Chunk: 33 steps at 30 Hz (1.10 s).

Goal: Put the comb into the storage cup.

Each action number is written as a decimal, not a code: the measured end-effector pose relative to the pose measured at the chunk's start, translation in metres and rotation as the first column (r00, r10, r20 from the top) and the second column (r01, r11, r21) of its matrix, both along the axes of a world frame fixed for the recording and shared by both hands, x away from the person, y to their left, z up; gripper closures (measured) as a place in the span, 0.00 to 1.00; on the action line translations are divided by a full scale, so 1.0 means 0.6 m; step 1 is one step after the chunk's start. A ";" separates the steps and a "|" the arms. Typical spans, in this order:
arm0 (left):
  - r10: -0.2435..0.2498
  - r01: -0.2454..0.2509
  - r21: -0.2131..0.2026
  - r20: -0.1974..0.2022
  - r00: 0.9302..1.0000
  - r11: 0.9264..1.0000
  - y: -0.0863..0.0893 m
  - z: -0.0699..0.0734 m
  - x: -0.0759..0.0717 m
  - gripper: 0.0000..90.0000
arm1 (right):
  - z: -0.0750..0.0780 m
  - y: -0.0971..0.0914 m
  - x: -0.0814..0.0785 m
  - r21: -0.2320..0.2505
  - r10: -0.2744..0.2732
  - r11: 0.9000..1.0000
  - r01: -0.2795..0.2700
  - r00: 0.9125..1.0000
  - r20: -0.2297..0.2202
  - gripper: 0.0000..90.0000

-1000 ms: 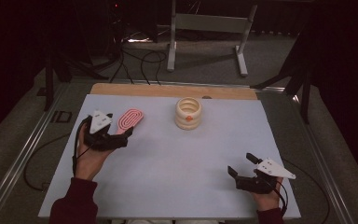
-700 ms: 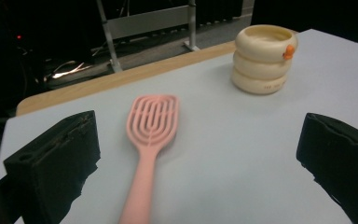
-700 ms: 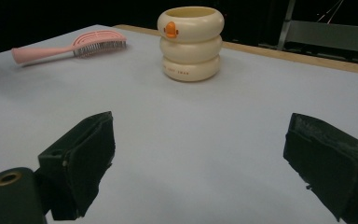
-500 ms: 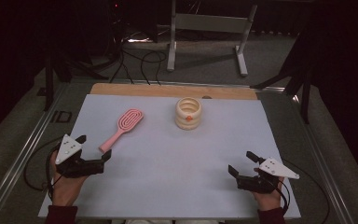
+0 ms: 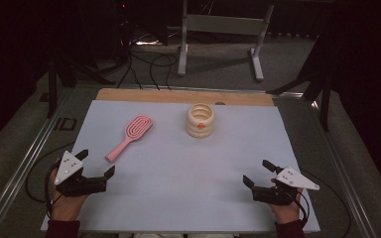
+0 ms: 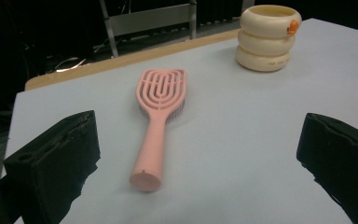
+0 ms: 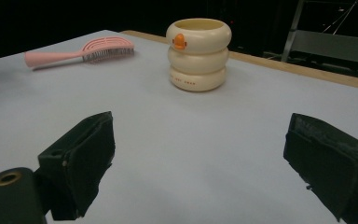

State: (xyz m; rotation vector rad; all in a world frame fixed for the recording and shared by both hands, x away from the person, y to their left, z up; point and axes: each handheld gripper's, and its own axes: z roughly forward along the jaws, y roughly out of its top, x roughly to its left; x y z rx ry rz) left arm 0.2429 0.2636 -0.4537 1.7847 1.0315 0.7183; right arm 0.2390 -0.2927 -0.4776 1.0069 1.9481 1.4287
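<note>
A pink hairbrush (image 5: 129, 136) lies flat on the pale mat (image 5: 178, 193), head toward the far side. Its handle end points at my left gripper (image 5: 96, 162), which rests near the mat's front left. In the left gripper view the brush (image 6: 156, 126) lies ahead of the left gripper (image 6: 196, 154). Its jaws have just been opening and stand wide apart with nothing between them. My right gripper (image 5: 256, 172) sits open at the front right with nothing between its fingers. In its own view the right gripper (image 7: 196, 158) faces a cream ringed cup (image 7: 198, 51) and the brush (image 7: 81, 52).
The cream cup (image 5: 201, 120), with an orange mark on its side, stands upright at the mat's back centre. A wooden strip (image 5: 178, 96) borders the mat's far edge. Beyond it stand a metal frame (image 5: 218, 25) and loose cables (image 5: 144, 64) on the floor.
My left gripper has let go of the pink brush, which now lies on the mat, and has drawn back toward the near left corner. The right gripper has not moved.
</note>
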 end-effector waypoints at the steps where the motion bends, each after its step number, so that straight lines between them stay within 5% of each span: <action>1: 0.002 -0.002 -0.001 -0.004 1.000 1.000 0.000 -0.003 0.001 0.00 | 0.000 0.000 0.000 0.000 -0.002 1.000 0.002 1.000 0.001 0.10; 10: 0.019 -0.019 -0.016 -0.021 1.000 1.000 0.005 -0.006 0.002 0.00 | -0.006 -0.002 0.003 0.000 -0.003 1.000 0.003 1.000 -0.010 0.10; 19: 0.016 -0.015 0.032 -0.041 0.999 0.999 -0.006 -0.005 0.010 0.00 | -0.011 -0.002 0.003 -0.003 -0.007 1.000 0.007 1.000 -0.023 0.10; 33: 0.010 -0.008 0.072 -0.032 0.999 0.997 -0.014 0.031 0.042 0.00 | -0.013 0.002 0.002 -0.004 -0.004 1.000 0.003 1.000 -0.030 0.10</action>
